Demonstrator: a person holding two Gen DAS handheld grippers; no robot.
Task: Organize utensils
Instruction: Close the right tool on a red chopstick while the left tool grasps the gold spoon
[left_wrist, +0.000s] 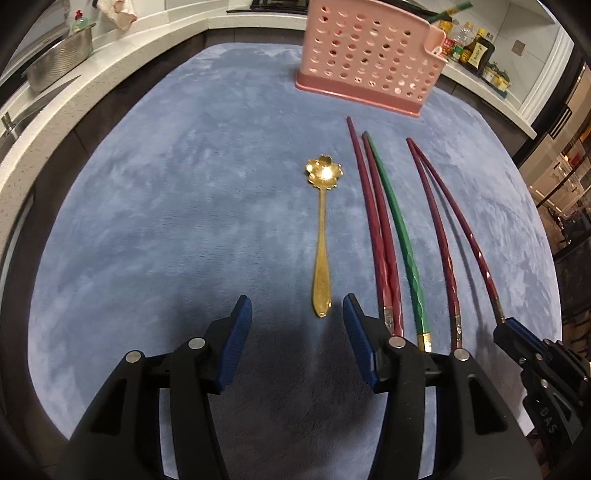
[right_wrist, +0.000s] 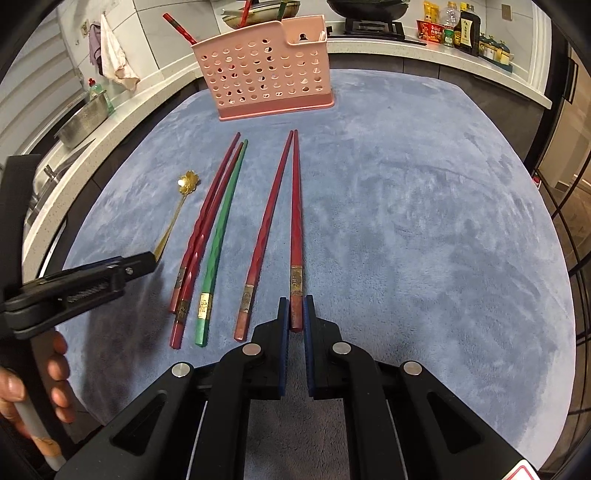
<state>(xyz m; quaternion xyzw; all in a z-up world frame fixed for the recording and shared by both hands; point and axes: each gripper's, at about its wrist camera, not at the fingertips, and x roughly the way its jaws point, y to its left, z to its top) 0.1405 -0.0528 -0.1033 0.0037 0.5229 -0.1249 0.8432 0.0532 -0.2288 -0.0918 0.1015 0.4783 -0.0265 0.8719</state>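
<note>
Blue cloth covers the table. Your right claw (right_wrist: 295, 314) is clenched on the near end of the rightmost red chopstick (right_wrist: 296, 221), its long axis pointing far toward the pink holder (right_wrist: 266, 74). Your left claw (left_wrist: 297, 317) hangs released, the gold spoon (left_wrist: 322, 236) handle just ahead.

Both views were evenly bright from overhead indoor light, with a hard white glare spot blowing out the bowl of the gold spoon (left_wrist: 324, 172) and thin highlights running along the glossy red chopsticks (right_wrist: 295, 206). Soft dark shadows fell on the blue mat (left_wrist: 166, 192) just under and ahead of the left tool (left_wrist: 297, 317) and beneath the right tool (right_wrist: 295, 314). Strong fisheye bending curved the chopsticks and counter (right_wrist: 443, 62) edges, black vignette filled the corners, focus stayed sharp mid-frame, and the background bottles (right_wrist: 461, 27) and edge areas looked soft.
</note>
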